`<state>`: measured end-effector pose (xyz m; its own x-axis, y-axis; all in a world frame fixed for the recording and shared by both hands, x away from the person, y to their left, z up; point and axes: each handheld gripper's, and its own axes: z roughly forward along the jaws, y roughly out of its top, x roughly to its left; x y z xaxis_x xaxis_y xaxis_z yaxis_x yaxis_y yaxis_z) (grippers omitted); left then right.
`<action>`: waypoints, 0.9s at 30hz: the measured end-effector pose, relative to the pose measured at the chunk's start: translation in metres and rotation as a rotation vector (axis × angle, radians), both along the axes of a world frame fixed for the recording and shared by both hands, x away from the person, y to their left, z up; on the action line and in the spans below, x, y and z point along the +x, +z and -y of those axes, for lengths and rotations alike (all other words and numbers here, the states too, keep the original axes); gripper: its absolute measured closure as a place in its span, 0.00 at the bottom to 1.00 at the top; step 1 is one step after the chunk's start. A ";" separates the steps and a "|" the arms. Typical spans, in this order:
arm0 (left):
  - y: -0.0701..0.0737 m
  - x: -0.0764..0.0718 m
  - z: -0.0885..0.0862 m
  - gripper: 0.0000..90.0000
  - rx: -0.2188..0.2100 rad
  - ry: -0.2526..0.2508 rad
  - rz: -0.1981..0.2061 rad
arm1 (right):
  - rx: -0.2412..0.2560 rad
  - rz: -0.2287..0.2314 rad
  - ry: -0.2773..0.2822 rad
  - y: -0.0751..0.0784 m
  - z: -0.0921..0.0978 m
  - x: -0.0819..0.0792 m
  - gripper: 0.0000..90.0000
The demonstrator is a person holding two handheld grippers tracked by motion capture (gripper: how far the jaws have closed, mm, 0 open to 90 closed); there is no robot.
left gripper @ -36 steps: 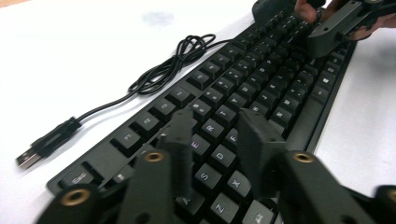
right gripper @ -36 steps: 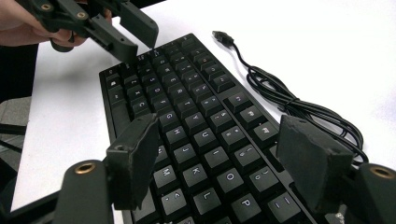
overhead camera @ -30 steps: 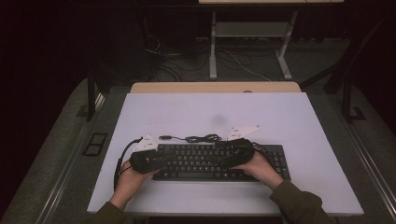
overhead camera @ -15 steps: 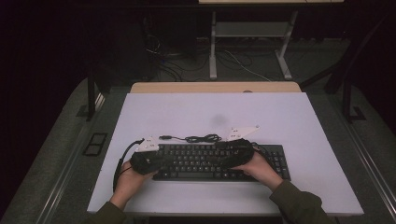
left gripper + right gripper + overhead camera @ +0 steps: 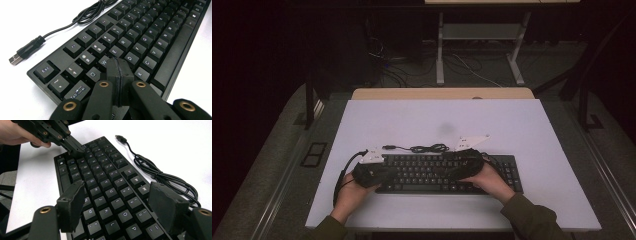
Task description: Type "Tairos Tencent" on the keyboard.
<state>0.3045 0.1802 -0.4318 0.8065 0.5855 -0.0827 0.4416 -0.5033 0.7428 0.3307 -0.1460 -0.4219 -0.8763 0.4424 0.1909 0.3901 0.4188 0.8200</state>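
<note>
While both hands rest at the table's near edge:
Left gripper (image 5: 119, 65): jaws pressed together — tip on the keyboard's (image 5: 432, 172) left keys.
Right gripper (image 5: 120, 205): jaws wide apart, holding nothing — over right-hand keys.

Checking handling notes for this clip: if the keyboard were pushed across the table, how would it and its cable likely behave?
The keyboard looks like a stiff, flat slab lying flush on the table, so it would probably slide rather than tip or roll. Its loose cable is coiled and thin, likely floppy, and would trail behind. The keys may depress if the push lands on them.
</note>
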 end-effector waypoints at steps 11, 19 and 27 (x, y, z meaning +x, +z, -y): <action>-0.002 0.001 0.001 0.99 -0.004 0.006 -0.012 | -0.002 0.002 0.001 0.000 0.000 0.000 0.32; 0.002 -0.001 0.003 0.99 -0.018 -0.004 -0.001 | -0.003 0.002 0.001 0.000 0.000 0.000 0.32; 0.007 -0.002 0.004 0.91 -0.065 0.006 0.019 | 0.000 -0.001 -0.002 -0.001 0.001 0.000 0.32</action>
<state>0.3027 0.1767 -0.4252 0.8050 0.5839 -0.1051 0.4295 -0.4514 0.7822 0.3311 -0.1466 -0.4224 -0.8750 0.4446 0.1914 0.3917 0.4180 0.8197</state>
